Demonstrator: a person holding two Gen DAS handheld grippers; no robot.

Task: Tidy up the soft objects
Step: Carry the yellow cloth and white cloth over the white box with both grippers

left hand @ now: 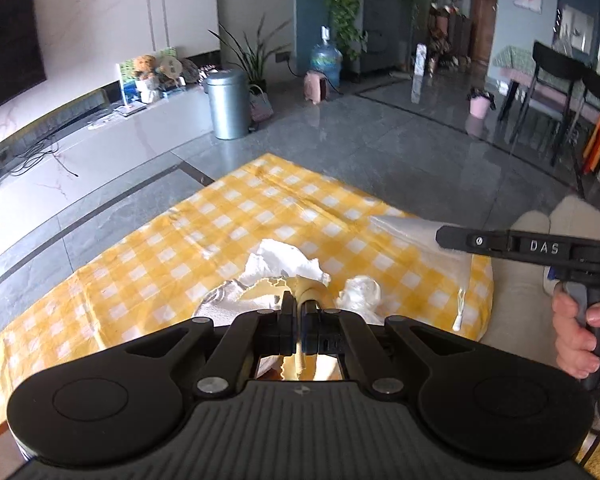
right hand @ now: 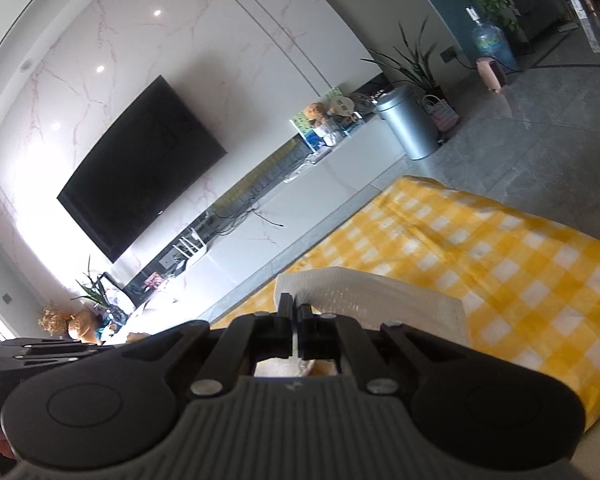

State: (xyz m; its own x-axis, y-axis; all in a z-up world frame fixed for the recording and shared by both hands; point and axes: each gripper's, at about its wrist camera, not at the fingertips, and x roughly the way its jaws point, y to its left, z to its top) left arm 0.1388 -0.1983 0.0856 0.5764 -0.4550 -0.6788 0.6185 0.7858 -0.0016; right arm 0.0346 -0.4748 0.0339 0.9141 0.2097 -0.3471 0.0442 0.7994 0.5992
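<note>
My left gripper (left hand: 299,300) is shut on the yellowish rim of a clear plastic bag (left hand: 220,304) that lies on the yellow checked cloth (left hand: 220,224). Crumpled white soft stuff (left hand: 280,262) sits at the bag's mouth, and a small white wad (left hand: 360,294) lies just right of it. My right gripper (right hand: 295,304) is shut on the edge of a white bubble-wrap sheet (right hand: 380,296) and holds it over the cloth (right hand: 500,264). In the left wrist view the right gripper (left hand: 444,237) reaches in from the right, with that sheet (left hand: 404,226) at its tip.
The cloth covers a low table with grey tiled floor (left hand: 380,140) around it. A white TV bench (left hand: 100,148) with a wall TV (right hand: 140,164) runs along the left. A metal bin (left hand: 228,104) stands beyond. Black chairs (left hand: 560,88) stand far right.
</note>
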